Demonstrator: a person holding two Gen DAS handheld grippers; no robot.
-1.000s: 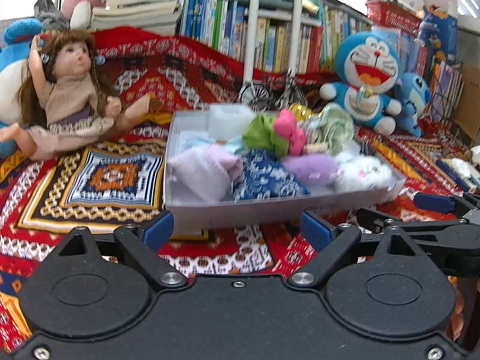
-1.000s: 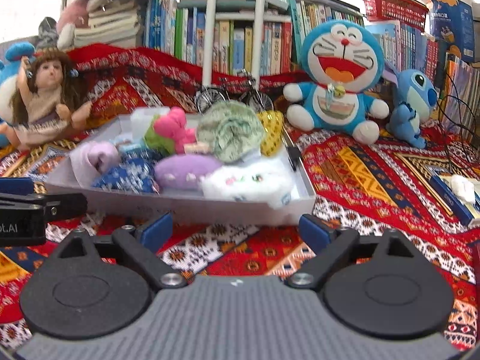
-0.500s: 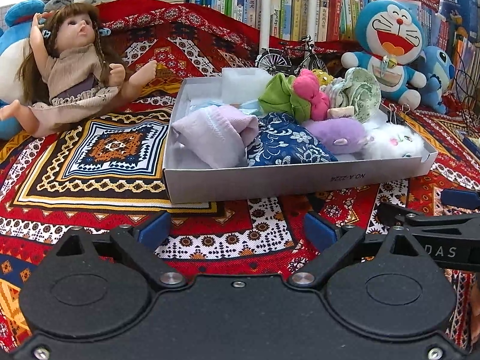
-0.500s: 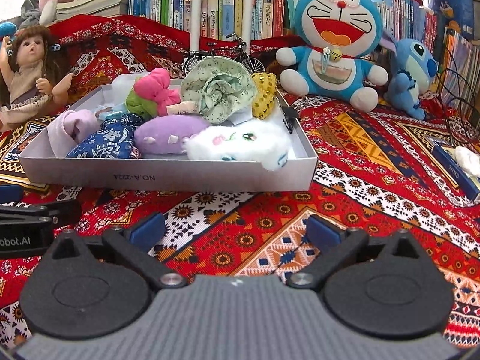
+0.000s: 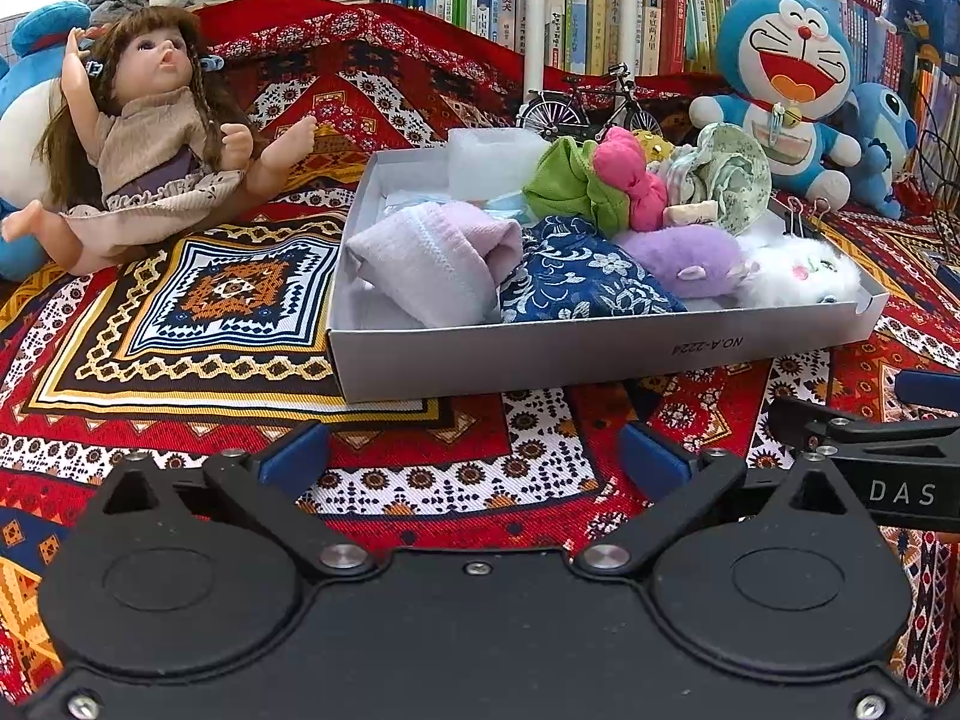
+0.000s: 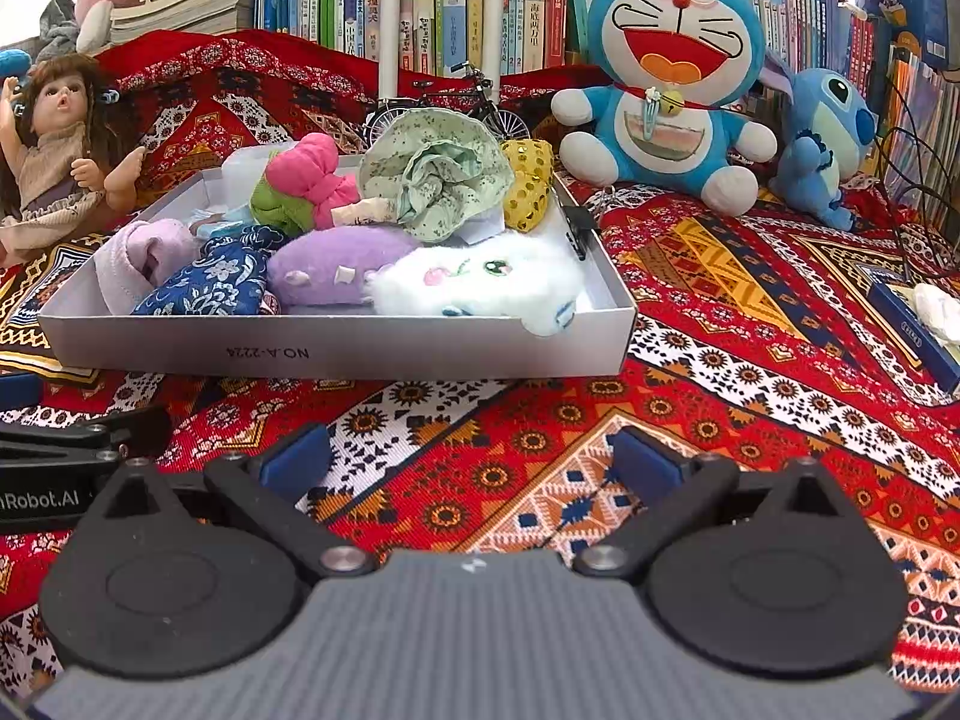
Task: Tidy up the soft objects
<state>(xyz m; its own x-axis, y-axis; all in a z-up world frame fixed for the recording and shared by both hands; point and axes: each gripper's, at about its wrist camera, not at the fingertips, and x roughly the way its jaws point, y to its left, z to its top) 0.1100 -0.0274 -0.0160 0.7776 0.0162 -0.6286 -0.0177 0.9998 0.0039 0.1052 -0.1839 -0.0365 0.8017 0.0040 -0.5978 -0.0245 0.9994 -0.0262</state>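
Over the last second I have seen both cameras draw back and rise from the box: it sat close in front of the fingers then, and now a broad strip of patterned cloth lies between it and both grippers. My left gripper is spread wide with nothing between its blue pads, and my right gripper is likewise released and empty; each shows at the edge of the other's view, so they sit side by side, short of the box. The soft things are all gathered in the box: a lilac towel, a blue floral pouch, a purple plush, a white fluffy cat, a green and pink bundle, a pale green hat and a yellow sequin piece. Empty jaws backing off a full box would fit a load just finished; it would equally fit a pile waiting to be sorted out, and I cannot tell which.
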